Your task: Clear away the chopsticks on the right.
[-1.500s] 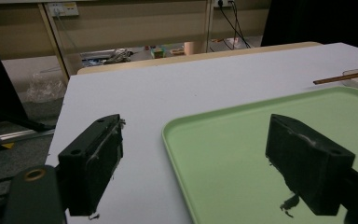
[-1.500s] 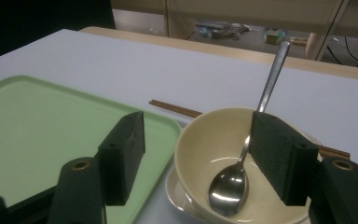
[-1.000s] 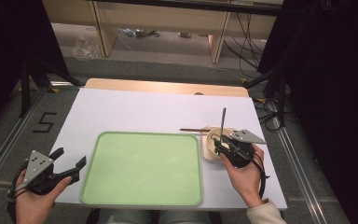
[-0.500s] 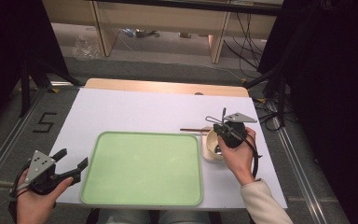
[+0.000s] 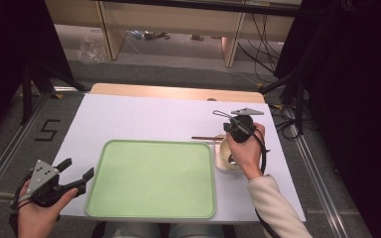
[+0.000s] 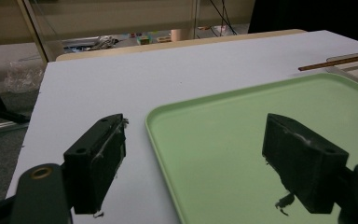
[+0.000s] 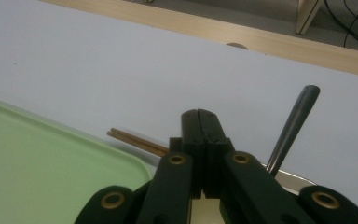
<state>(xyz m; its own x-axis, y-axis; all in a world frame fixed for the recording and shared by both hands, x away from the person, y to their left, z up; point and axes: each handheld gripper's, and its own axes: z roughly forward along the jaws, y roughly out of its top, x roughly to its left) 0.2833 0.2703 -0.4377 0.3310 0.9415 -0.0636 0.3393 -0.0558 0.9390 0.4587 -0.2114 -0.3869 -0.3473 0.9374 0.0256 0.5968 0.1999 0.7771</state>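
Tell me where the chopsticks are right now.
In the high view the chopsticks lie on the white table just beyond the green tray's far right corner, left of the right gripper.

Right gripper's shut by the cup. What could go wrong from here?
1. The right gripper's jaws meet flush, with the spoon beside them, not between: the grasp may have missed, so a lift could come up empty.
2. The hand hangs over the cup, which sits close to the tray and chopsticks; a sideways move could tip it.
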